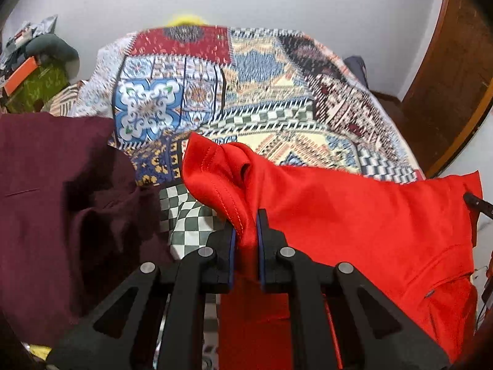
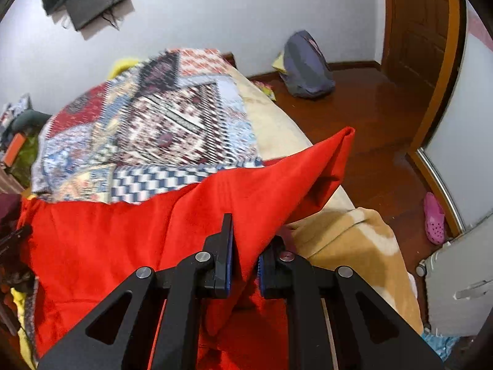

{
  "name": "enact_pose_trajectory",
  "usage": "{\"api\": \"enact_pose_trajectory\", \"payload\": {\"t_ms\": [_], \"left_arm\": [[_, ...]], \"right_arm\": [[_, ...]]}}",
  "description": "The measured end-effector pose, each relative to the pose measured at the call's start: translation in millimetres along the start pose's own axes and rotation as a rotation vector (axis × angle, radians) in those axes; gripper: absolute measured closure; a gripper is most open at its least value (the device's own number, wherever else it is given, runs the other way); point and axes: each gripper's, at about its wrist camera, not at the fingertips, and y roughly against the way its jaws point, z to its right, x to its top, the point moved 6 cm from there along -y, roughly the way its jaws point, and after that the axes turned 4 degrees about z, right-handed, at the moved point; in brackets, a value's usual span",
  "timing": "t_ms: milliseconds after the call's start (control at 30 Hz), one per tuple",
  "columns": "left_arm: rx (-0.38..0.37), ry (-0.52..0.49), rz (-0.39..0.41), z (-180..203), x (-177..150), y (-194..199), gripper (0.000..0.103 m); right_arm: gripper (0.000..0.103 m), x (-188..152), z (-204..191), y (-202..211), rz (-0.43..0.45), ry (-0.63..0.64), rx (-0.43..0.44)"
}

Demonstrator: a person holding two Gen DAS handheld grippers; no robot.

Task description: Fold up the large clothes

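Observation:
A large red garment (image 1: 354, 215) is stretched between both grippers above the near end of the bed. My left gripper (image 1: 246, 231) is shut on a stitched hem corner of it. My right gripper (image 2: 245, 246) is shut on the other edge of the red garment (image 2: 123, 240), with a loose corner sticking up past the fingers. A dark maroon garment (image 1: 61, 200) lies on the bed to the left of the left gripper.
The bed carries a patchwork quilt (image 1: 246, 92) and a beige blanket (image 2: 354, 246) at its right side. A cluttered pile (image 1: 34, 71) stands at the far left. A grey bag (image 2: 305, 64) and a pink shoe (image 2: 434, 219) lie on the wooden floor by the door (image 2: 416, 30).

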Motion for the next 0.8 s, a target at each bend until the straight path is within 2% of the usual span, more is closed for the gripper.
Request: {"api": "enact_pose_trajectory", "payload": {"t_ms": [100,167,233,300,367,400,467,633,800], "left_arm": [[0.044,-0.086,-0.021,8.8,-5.8,-8.8,0.09],[0.07,-0.139,-0.037,12.6,-12.3,-11.1,0.084],[0.066,-0.146,-0.057,11.6,-18.5,-9.2,0.074],[0.043,-0.134,-0.07,9.9,-25.9,-1.9,0.074],[0.039,-0.129,-0.073,10.0,-31.3,7.8,0.072],[0.038,-0.121,-0.072,10.8,-33.8,14.6,0.07],[0.011,-0.109,-0.053,15.7,-36.5,30.4,0.066],[-0.088,-0.084,-0.007,42.8,-37.8,63.4,0.065],[-0.173,-0.134,-0.019,87.9,-46.0,64.8,0.059]], "right_arm": [[0.087,-6.4,9.6,-15.4,-0.044,-0.011,-0.026],[0.085,-12.2,16.4,-17.9,-0.072,-0.031,-0.043],[0.085,-15.8,21.0,-14.9,-0.084,-0.045,-0.052],[0.082,-19.7,24.3,-4.1,-0.085,-0.055,-0.062],[0.073,-22.6,22.7,6.5,-0.096,-0.059,-0.056],[0.071,-23.8,19.1,15.0,-0.093,-0.056,-0.045],[0.069,-24.7,9.4,28.1,-0.073,-0.028,-0.027],[0.058,-27.2,-32.7,56.9,-0.021,0.094,0.031],[0.056,-46.1,-64.2,41.4,-0.066,0.179,0.062]]}}
